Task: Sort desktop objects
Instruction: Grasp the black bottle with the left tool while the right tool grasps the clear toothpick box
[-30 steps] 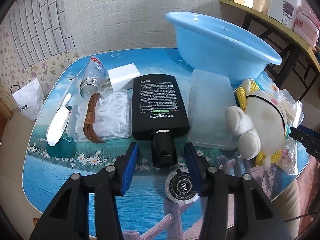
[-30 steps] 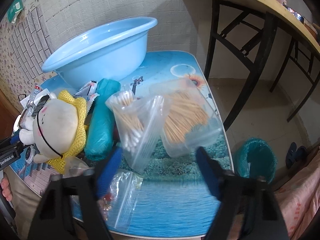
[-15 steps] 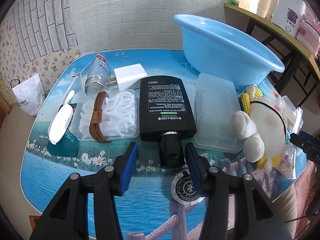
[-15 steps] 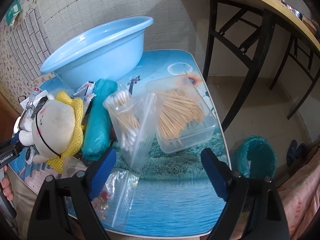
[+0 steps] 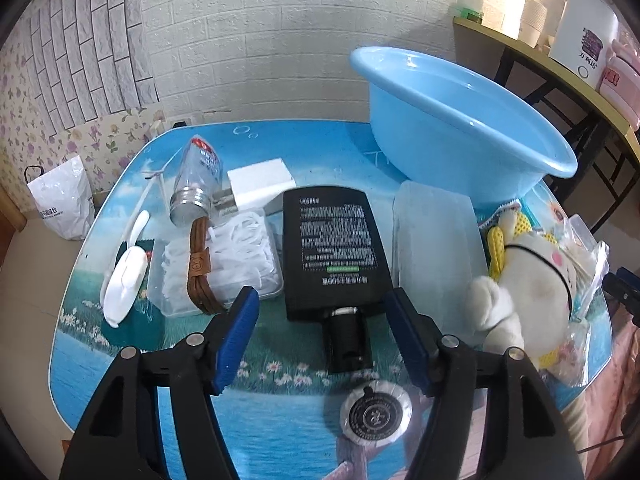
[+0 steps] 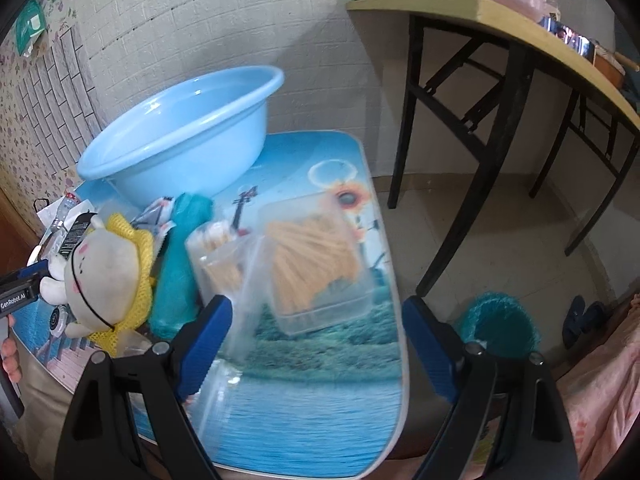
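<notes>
My left gripper [image 5: 322,312] is open and empty, raised above the table with its fingers either side of the cap end of a flat black bottle [image 5: 332,252]. A round wrapped soap [image 5: 376,414] lies below it. A light blue basin [image 5: 460,120] stands at the back right and also shows in the right wrist view [image 6: 180,136]. My right gripper [image 6: 316,332] is wide open and empty, above a clear box of wooden sticks [image 6: 316,264] and a bag of cotton swabs [image 6: 220,264]. A plush toy [image 6: 104,276] lies at the left of that view.
A clear box of white strips [image 5: 224,264] with a brown strap, a glass jar [image 5: 196,188], a white charger [image 5: 260,182], a white scoop [image 5: 124,280] and a frosted lid [image 5: 436,248] cover the table. A teal roll [image 6: 180,268] lies by the toy. A teal bin [image 6: 500,332] stands on the floor.
Both grippers have pulled back and up from the table. The left jaws have opened wider. The right view has swung to the right, showing more floor.
</notes>
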`<state>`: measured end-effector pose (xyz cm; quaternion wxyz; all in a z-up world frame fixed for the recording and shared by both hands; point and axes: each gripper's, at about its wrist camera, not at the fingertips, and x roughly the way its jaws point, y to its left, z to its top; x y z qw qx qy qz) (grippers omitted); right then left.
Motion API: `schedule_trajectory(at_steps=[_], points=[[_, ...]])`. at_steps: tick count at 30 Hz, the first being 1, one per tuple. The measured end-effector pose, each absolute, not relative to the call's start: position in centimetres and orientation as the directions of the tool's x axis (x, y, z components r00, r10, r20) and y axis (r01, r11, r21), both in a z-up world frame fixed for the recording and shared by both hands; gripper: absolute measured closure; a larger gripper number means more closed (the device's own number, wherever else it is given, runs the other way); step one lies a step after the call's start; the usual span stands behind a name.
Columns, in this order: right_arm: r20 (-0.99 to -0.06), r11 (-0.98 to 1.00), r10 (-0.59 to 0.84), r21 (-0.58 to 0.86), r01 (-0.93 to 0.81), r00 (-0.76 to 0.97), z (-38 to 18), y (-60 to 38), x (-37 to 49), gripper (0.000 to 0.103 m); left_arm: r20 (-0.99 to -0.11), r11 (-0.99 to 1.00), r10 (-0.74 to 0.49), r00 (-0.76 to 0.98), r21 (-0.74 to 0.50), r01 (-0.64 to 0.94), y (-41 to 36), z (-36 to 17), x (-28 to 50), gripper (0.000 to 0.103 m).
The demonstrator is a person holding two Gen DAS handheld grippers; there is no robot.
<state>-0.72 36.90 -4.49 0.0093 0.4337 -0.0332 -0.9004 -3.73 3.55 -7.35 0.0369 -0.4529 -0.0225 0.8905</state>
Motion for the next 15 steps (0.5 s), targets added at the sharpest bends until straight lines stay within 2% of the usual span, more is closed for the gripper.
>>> schedule_trajectory(at_steps=[9,15], points=[[-0.785,-0.996,-0.039,0.082,-0.042,-0.619,-5.1,39.5,-1.1,0.015,-0.812,-0.997,0.071,-0.579,-0.077,-0.014,3.6,-7.6,-5.1,0.031],[-0.780,-0.995,-0.095,0.101,0.025,-0.619,-5.2,38.5,-2.2,0.015,-0.818,-0.995,0.083,-0.569,-0.103,0.002,3.4,-7.9,-6.1,0.030]])
